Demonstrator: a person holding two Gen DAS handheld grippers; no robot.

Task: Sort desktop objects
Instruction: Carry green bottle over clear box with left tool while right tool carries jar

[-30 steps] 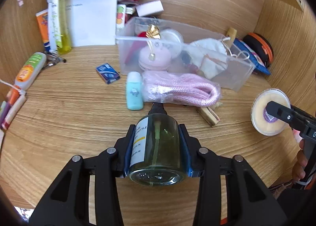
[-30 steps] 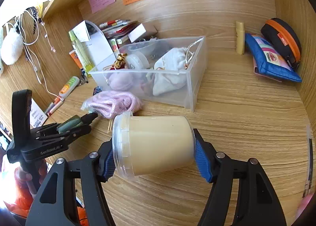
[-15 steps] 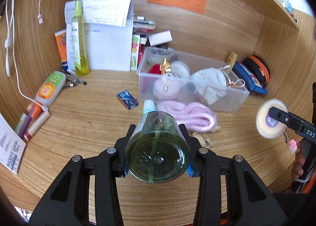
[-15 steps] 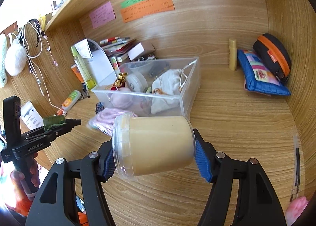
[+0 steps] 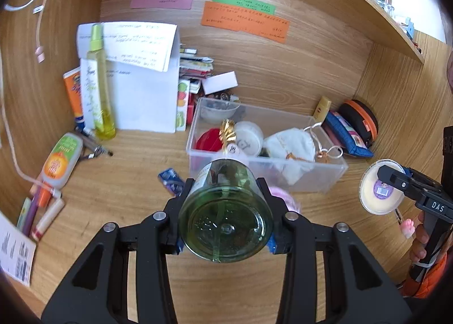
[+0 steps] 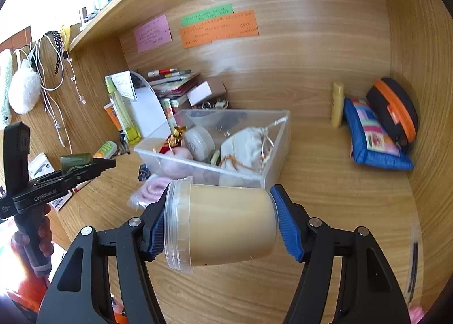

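Between the 2 fingers of the left gripper (image 5: 225,210) sits a green glass bottle (image 5: 226,213), clamped and lifted above the desk (image 5: 127,182). The right gripper (image 6: 220,225) squeezes a cream-filled jar (image 6: 223,222) lying sideways, raised near the clear plastic bin (image 6: 271,160) of oddments.

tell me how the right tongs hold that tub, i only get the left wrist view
observer: Sideways. The right tongs clamp the tub end to end, lid against one finger, base against the other.
operator: how does my bottle sit from the side
observer: The bottle lies roughly level in the left tongs, above the desk.
operator: anything on the wall left of my frame
observer: A white fluffy thing hangs there beside the cables.
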